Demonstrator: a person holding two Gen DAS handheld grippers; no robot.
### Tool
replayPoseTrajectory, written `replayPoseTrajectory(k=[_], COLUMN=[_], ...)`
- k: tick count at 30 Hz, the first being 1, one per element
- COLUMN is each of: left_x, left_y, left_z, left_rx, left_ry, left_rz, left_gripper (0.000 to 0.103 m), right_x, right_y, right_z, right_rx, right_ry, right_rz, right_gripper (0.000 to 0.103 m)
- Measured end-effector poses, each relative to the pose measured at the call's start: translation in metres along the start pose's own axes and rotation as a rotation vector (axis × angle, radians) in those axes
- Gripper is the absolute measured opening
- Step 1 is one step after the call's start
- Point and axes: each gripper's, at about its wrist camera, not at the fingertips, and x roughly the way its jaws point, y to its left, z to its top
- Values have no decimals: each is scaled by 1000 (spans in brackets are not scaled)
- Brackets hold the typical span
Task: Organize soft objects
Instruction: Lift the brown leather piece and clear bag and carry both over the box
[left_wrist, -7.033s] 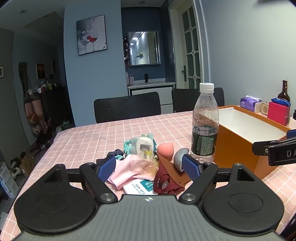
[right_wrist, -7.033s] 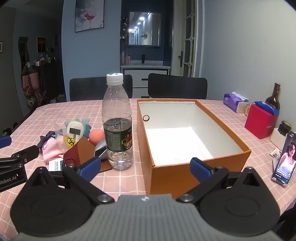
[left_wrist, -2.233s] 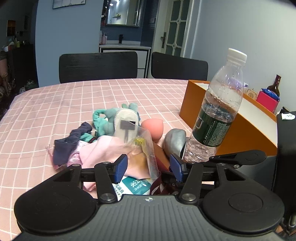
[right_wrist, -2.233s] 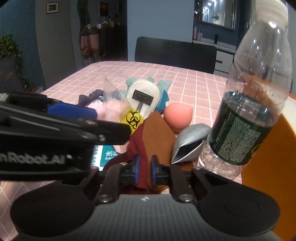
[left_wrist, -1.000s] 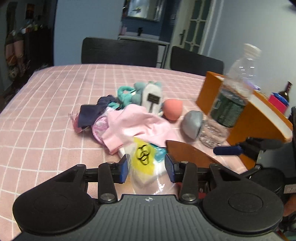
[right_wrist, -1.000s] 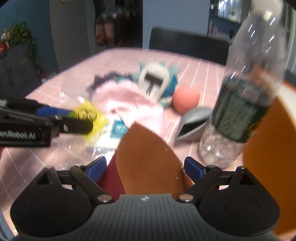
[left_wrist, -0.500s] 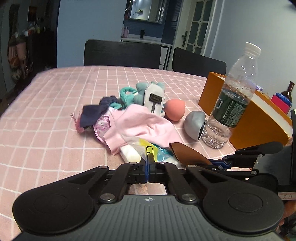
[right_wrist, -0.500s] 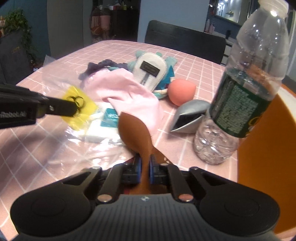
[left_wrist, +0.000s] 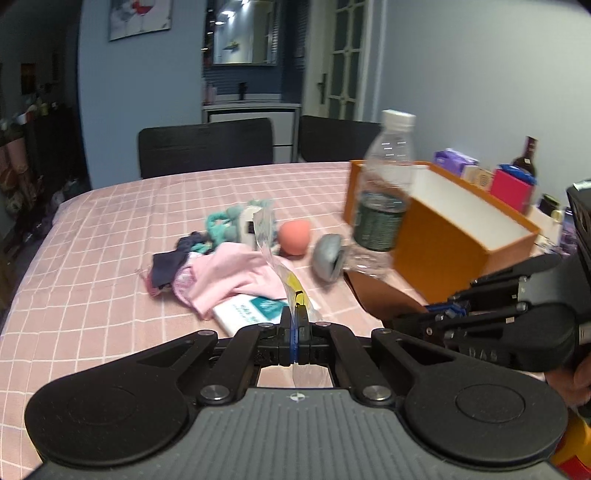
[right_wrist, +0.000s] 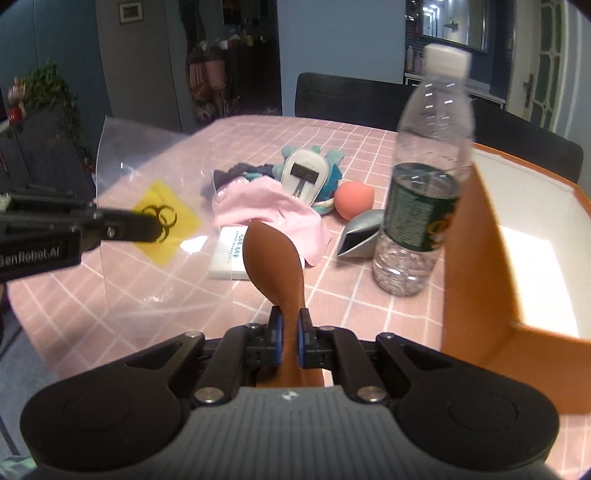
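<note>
My left gripper (left_wrist: 294, 334) is shut on a clear plastic bag with a yellow biohazard label (left_wrist: 275, 254); the bag also shows in the right wrist view (right_wrist: 147, 206), held up off the table. My right gripper (right_wrist: 290, 338) is shut on a brown leather piece (right_wrist: 275, 258), which also shows in the left wrist view (left_wrist: 380, 295). On the pink checked tablecloth (left_wrist: 92, 258) lie a pink cloth (left_wrist: 229, 277), a dark cloth (left_wrist: 168, 264), a teal plush with a white pouch (left_wrist: 236, 221), a coral sponge (left_wrist: 294, 238) and a grey pouch (left_wrist: 327, 254).
A water bottle (right_wrist: 424, 177) stands beside an open orange box (right_wrist: 517, 240) with a white inside. A white packet (left_wrist: 255, 312) lies under the pink cloth. Black chairs (left_wrist: 207, 147) stand behind the table. A red box (left_wrist: 511, 188) and a bottle (left_wrist: 524, 157) are at far right.
Both grippers have lifted: the left one raised the plastic bag off the table, the right one raised the brown leather piece. Both stay shut. The pile has not moved.
</note>
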Motion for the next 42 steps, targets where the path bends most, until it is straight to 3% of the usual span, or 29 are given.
replayPoseTrajectory(k=[7,14,18,25,28,31,35,42], left_x=[-22,-29,-26,-3,19,47,96,186], left_y=[-31,-75,-106,-150,-167,-190,-218,-232], left_z=[4,27,47,91,110,124,135,148], left_rx=[59,146,208,268,268,308,377,395], left_ry=[-23,-90,-134,-200,-199,-162,-77,115], left_rz=[-105,-231,-293,-330,-315,-260,-146,-47], left_gripper=[0,0,0,0,0,0,0,0], right_x=[-58,-110,-125,-129,-111,-77,-25,43], right_y=[-16,-48,-71,-126,-149,-178,-223,-270], right_z=[-3,8,26,64,79,89,95,91], right_rx=[27,49,71,148,173,202,268,280], right_ry=[-34,-74,-133,-226,-216,-134,-13,116], right_rz=[-35,-134,-202,-276,-320,-356,-355,-334], right_gripper=[5,5,5,5,5,5,5,5])
